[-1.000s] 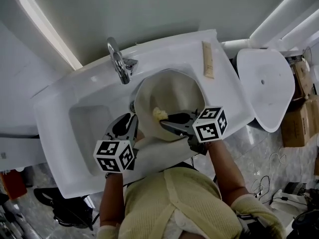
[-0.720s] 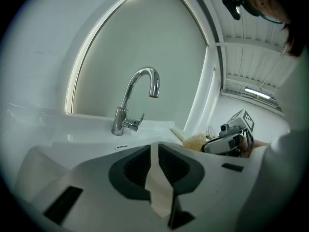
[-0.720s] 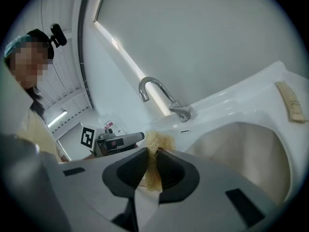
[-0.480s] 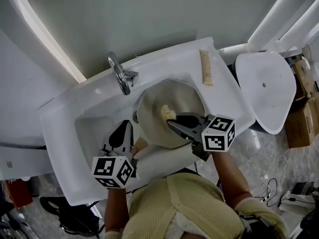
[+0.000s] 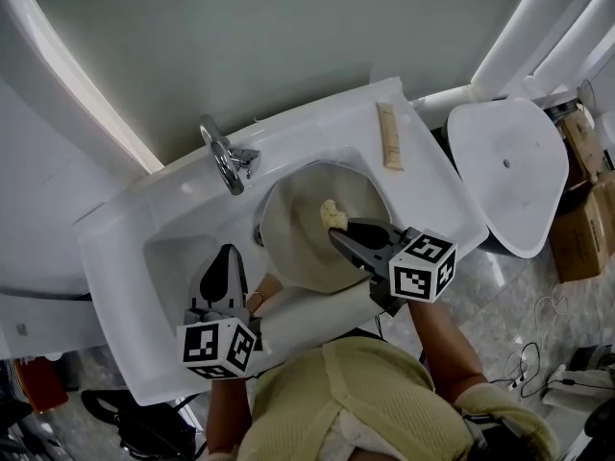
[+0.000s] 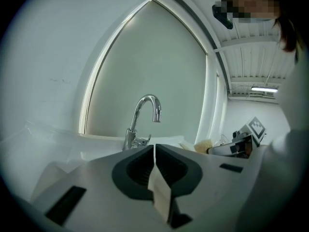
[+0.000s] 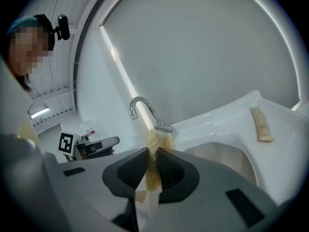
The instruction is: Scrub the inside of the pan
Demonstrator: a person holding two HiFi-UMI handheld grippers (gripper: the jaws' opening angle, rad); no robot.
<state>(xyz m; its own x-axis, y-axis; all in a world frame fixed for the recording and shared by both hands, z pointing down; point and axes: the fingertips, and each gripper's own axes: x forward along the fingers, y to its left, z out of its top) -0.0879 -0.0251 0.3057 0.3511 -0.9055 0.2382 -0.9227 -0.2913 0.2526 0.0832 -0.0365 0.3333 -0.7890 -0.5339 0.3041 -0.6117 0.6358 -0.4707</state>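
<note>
Right tool (image 5: 341,233), clamped on the scrubber (image 5: 333,214), has slid to the middle of the pan (image 5: 293,243) in front of the faucet (image 5: 226,157); left tool (image 5: 228,257), closed on nothing, has backed off. Scrubber soft, pan probably stiff and slick: steady its near rim.

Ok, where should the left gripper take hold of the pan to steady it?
Probably take the pan by its left rim, coming from the left: that edge is bare and nearest the left gripper, while the right gripper holds the scrub pad inside at the right. I see no handle.
</note>
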